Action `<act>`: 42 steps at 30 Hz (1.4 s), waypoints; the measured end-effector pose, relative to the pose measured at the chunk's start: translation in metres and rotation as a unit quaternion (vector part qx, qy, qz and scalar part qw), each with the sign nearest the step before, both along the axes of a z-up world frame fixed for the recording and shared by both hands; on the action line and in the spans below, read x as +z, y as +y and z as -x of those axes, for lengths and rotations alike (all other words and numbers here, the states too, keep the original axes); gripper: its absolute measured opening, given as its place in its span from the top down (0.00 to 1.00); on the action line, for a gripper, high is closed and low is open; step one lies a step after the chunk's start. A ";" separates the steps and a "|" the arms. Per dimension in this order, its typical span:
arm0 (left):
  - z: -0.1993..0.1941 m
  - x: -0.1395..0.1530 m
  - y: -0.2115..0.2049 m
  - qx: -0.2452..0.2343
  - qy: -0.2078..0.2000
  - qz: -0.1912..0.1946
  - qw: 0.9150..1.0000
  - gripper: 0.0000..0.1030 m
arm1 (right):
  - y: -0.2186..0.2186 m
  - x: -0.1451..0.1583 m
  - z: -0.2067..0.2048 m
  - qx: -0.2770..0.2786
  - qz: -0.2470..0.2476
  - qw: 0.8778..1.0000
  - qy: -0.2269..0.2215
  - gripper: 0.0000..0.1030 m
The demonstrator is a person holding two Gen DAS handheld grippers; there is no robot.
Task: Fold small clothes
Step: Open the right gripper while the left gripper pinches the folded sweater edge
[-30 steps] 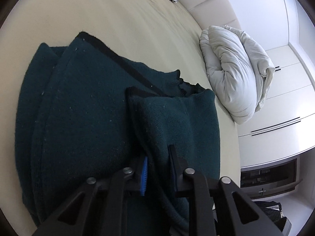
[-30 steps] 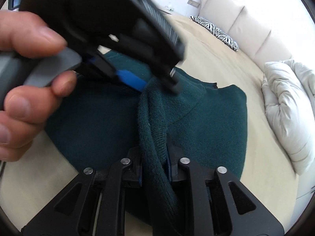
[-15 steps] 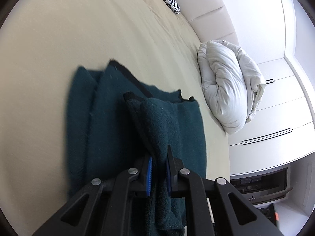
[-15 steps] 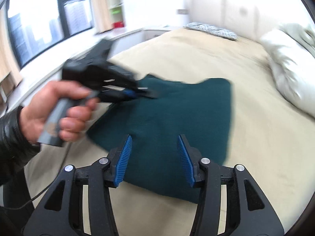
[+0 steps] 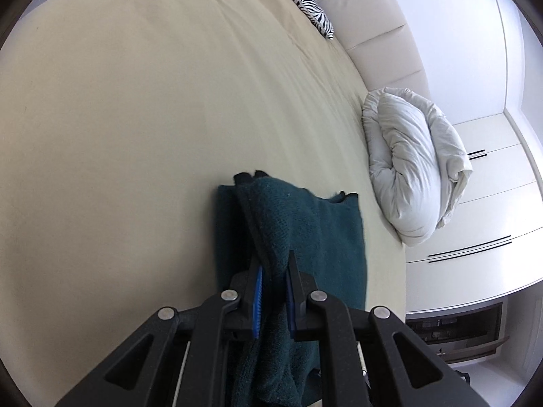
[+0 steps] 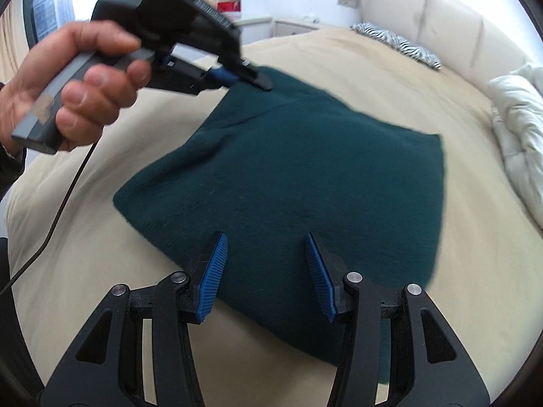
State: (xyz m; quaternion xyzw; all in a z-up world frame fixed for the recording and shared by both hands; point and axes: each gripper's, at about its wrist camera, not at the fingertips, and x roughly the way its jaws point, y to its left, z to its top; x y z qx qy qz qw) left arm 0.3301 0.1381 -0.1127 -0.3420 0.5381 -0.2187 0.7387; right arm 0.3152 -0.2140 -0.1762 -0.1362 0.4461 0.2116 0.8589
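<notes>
A dark green knitted garment lies folded on the beige bed sheet, its far corner lifted off the sheet by the left claw, whose blue-padded fingers are clamped on a bunched edge of the knit. In the right wrist view the same left claw appears at the garment's far corner, held by the person's left hand, with a thin black cable trailing down from the handle. The right claw hangs above the near edge of the garment with its fingers spread wide and nothing between them. A crumpled white duvet sits near the garment towards the bed's right side, and a zebra-striped pillow rests well apart against the padded cream headboard. White cabinets stand beyond the bed. The garment's near end is hidden behind the left claw's frame, and motion blur softens its edges in the right wrist view.
</notes>
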 end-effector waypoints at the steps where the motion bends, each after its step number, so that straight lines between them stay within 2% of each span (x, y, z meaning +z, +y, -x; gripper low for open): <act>1: 0.000 -0.006 -0.003 -0.004 0.004 -0.017 1.000 0.87 | 0.002 -0.003 0.000 0.002 -0.004 1.000 0.005 0.55; 2: 0.000 -0.010 -0.006 -0.004 0.009 -0.030 1.000 0.84 | 0.003 -0.006 0.001 0.004 -0.005 1.000 0.007 0.55; 5: 0.009 -0.015 0.003 0.025 0.010 -0.015 1.000 0.79 | -0.002 -0.018 -0.002 -0.007 -0.021 1.000 0.015 0.54; 6: 0.013 -0.010 0.006 0.034 0.003 -0.032 0.999 0.75 | -0.010 -0.017 -0.002 -0.012 -0.036 0.999 0.019 0.54; 7: 0.020 -0.001 0.009 0.048 -0.013 -0.062 0.997 0.74 | -0.019 -0.017 -0.012 -0.014 -0.046 0.999 0.025 0.54; 9: 0.033 0.022 0.010 0.062 -0.053 -0.099 0.992 0.74 | -0.029 -0.011 -0.012 -0.014 -0.063 0.997 0.033 0.54; 12: 0.057 0.061 -0.010 0.046 -0.130 -0.150 0.979 0.74 | -0.052 0.007 -0.007 -0.030 -0.119 0.992 0.031 0.54; 13: 0.066 0.070 -0.021 0.027 -0.157 -0.165 0.973 0.74 | -0.066 0.014 -0.006 -0.042 -0.154 0.987 0.030 0.54; 15: 0.080 0.073 -0.041 0.001 -0.183 -0.187 0.965 0.74 | -0.092 0.020 -0.009 -0.069 -0.218 0.973 0.039 0.54; 17: 0.084 0.063 -0.063 -0.028 -0.184 -0.204 0.961 0.74 | -0.111 0.017 -0.020 -0.094 -0.270 0.956 0.064 0.54; 19: 0.083 0.042 -0.071 -0.041 -0.160 -0.218 0.962 0.74 | -0.131 0.002 -0.027 -0.110 -0.303 0.941 0.102 0.53; 21: 0.083 0.021 -0.066 -0.037 -0.135 -0.218 0.966 0.78 | -0.144 -0.017 -0.031 -0.125 -0.317 0.930 0.139 0.55; 23: 0.087 0.014 -0.061 -0.031 -0.140 -0.219 0.965 0.85 | -0.163 -0.029 -0.030 -0.139 -0.351 0.912 0.160 0.56; 25: 0.091 0.011 -0.059 -0.034 -0.149 -0.220 0.964 0.85 | -0.179 -0.036 -0.032 -0.143 -0.380 0.898 0.169 0.57; 28: 0.098 0.009 -0.061 -0.039 -0.166 -0.232 0.958 0.85 | -0.199 -0.044 -0.034 -0.149 -0.399 0.887 0.177 0.57; 31: 0.103 0.007 -0.057 -0.034 -0.175 -0.219 0.959 0.85 | -0.215 -0.046 -0.030 -0.154 -0.409 0.879 0.190 0.58; 34: 0.111 0.012 -0.055 -0.030 -0.178 -0.219 0.959 0.83 | -0.220 -0.028 -0.021 -0.140 -0.400 0.884 0.196 0.55; 36: 0.116 0.022 -0.054 -0.020 -0.181 -0.239 0.954 0.69 | -0.210 0.001 -0.029 -0.125 -0.406 0.886 0.188 0.54; 39: 0.112 0.043 -0.059 -0.002 -0.209 -0.254 0.944 0.62 | -0.217 0.028 -0.055 -0.116 -0.415 0.886 0.172 0.54; 42: 0.095 0.054 -0.078 -0.020 -0.220 -0.271 0.937 0.59 | -0.210 0.041 -0.094 -0.115 -0.411 0.889 0.167 0.54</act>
